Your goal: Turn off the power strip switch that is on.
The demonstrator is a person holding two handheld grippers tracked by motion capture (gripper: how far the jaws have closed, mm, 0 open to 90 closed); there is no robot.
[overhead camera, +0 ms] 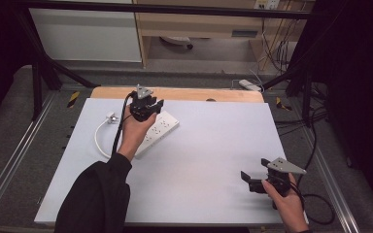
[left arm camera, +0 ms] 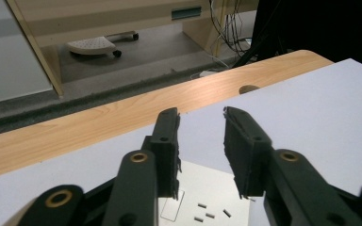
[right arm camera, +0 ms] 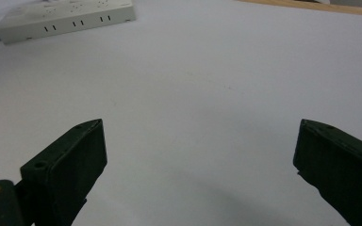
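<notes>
The left gripper (overhead camera: 148,108) hovers over the power strip (overhead camera: 161,127) at the table's (overhead camera: 213,145) far left, jaws narrow and empty. Drop lower and pinch the strip's sides evenly. The right gripper (overhead camera: 250,180) waits, jaws wide.

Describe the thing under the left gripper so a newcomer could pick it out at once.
Start at the pale sheet covering the table, then look to its far left part. There a white power strip lies flat and slanted under the left gripper. Rows of socket slots and a white cable looping off mark it out.
</notes>
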